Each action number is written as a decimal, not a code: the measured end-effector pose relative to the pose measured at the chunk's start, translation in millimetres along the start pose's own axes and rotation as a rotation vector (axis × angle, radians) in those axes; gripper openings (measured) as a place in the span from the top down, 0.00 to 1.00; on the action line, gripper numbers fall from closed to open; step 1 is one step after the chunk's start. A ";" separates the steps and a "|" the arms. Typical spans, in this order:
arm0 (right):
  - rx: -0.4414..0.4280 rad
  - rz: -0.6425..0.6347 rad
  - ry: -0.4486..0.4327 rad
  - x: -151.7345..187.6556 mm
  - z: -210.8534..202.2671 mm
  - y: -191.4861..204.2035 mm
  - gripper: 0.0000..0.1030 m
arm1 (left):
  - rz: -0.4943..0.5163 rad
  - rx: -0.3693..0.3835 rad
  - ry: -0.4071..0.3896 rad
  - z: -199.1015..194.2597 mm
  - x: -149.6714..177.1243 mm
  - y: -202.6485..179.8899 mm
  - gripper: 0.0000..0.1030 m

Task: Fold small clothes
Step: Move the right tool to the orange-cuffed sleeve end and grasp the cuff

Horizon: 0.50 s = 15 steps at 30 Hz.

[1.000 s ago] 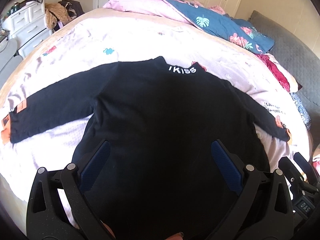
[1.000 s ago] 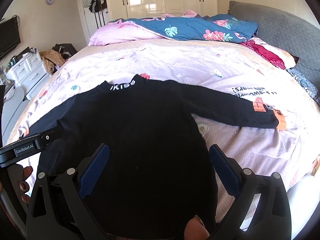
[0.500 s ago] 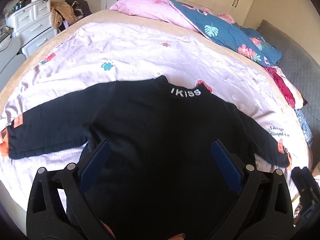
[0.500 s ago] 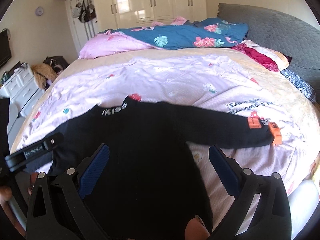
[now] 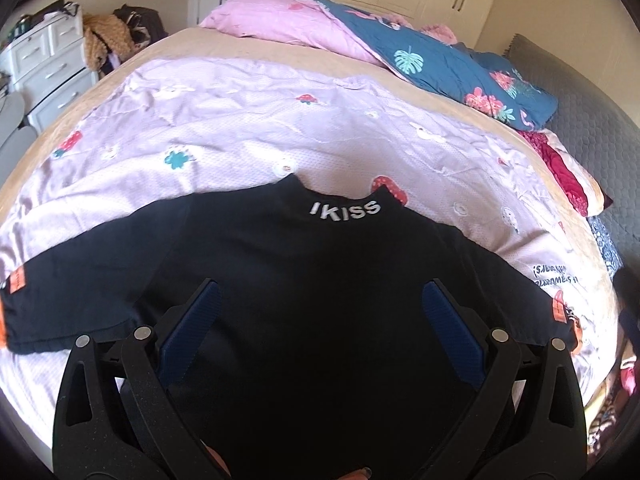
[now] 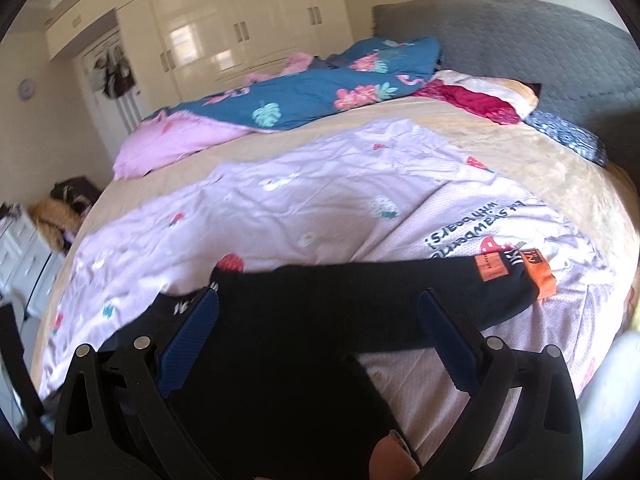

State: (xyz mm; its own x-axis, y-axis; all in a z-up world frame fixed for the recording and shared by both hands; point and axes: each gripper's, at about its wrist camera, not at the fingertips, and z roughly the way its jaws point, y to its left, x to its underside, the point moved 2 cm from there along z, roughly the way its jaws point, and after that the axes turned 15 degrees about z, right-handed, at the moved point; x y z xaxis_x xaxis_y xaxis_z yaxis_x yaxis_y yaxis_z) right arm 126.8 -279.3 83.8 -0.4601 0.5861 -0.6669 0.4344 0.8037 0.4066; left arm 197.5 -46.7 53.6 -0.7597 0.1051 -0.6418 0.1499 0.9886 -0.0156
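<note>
both the left gripper [image 5: 320,320] and right gripper [image 6: 318,320] have jaws wide open over the black top [image 5: 304,300]; the lilac sheet [image 5: 248,128] and blue quilt [image 6: 304,100] lie past them.

Each claw, left [image 5: 316,308] and right [image 6: 318,312], has matte black plastic arms with triangular cut-outs, round silver screws, ribbed blue pads [image 5: 192,332] and bare skin below.

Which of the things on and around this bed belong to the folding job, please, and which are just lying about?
For the job:
black top
left gripper
right gripper

Lying about:
lilac sheet
blue floral duvet
pink quilt
white drawers
</note>
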 end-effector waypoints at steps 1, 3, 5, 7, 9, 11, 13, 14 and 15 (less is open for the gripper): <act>0.015 0.016 -0.007 -3.3 3.4 -3.6 0.04 | 0.006 0.003 0.001 3.2 -0.7 -2.4 0.08; 0.047 0.070 -0.013 -12.1 14.5 -14.3 0.04 | 0.021 0.011 0.003 10.3 -1.8 -7.5 0.08; 0.058 0.128 -0.007 -20.0 26.8 -23.6 0.04 | 0.037 0.027 0.003 17.5 -1.0 -13.4 0.08; 0.075 0.158 -0.011 -24.6 35.7 -29.8 0.04 | 0.056 0.037 0.001 22.6 -0.1 -17.4 0.08; 0.098 0.169 -0.021 -26.2 42.9 -33.7 0.04 | 0.072 0.039 -0.007 26.1 1.4 -20.0 0.08; 0.122 0.179 -0.031 -27.2 50.6 -40.1 0.04 | 0.083 0.046 -0.005 33.5 3.0 -22.7 0.08; 0.133 0.178 -0.028 -26.2 57.8 -44.6 0.04 | 0.095 0.052 0.006 41.1 4.2 -25.9 0.08; 0.149 0.179 -0.023 -25.7 63.1 -49.4 0.04 | 0.099 0.053 0.011 43.8 4.8 -27.3 0.08; 0.158 0.182 -0.022 -25.3 66.3 -53.4 0.04 | 0.103 0.054 0.013 45.9 5.2 -29.2 0.08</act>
State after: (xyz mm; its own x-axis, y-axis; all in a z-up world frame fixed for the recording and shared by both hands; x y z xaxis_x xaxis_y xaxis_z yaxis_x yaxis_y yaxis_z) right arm 166.5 -343.8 37.5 -0.3472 0.7160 -0.6056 0.6250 0.6581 0.4198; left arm 218.2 -80.0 15.5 -0.7463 0.2072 -0.6325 0.2612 0.9652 0.0080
